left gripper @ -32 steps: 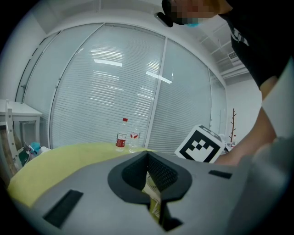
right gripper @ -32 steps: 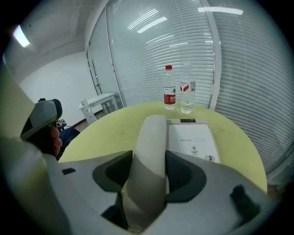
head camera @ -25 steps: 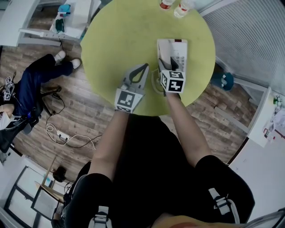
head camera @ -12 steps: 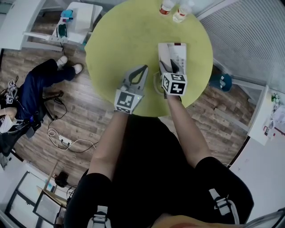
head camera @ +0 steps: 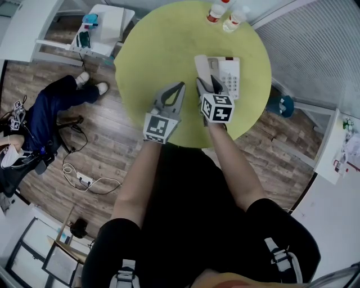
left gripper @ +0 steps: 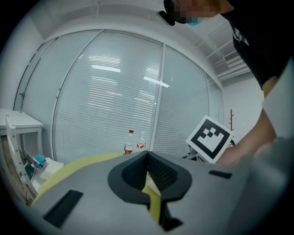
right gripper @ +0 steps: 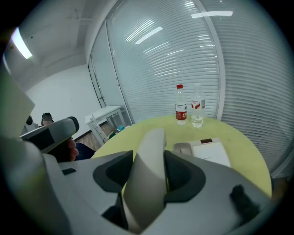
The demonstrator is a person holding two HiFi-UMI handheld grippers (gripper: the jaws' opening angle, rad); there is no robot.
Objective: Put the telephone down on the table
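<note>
Telephone handset [right gripper: 149,158] sits clamped between the pads of my right gripper [head camera: 209,85], low in the centre of the right gripper view, with the jaws standing wide around its pale body. My left gripper [left gripper: 148,158] hangs beside it, at centre-left of the head view, jaws together on nothing.

I judge this to be the carry-and-lower step: the handset is gripped over the green table [head camera: 163,50] and not yet released. I cannot tell whether its far end touches anything.

Its long axis runs along the jaws and away from me. In the head view it goes up the frame, leaning slightly to the upper left. The free end points toward the two bottles [head camera: 216,11] at the top edge.

Just right of the handset lies the telephone base [head camera: 229,76], flat on the table with its keypad up. Next I would lower the handset level onto bare table left of the base, then let the jaws part only once it rests along its length.
</note>
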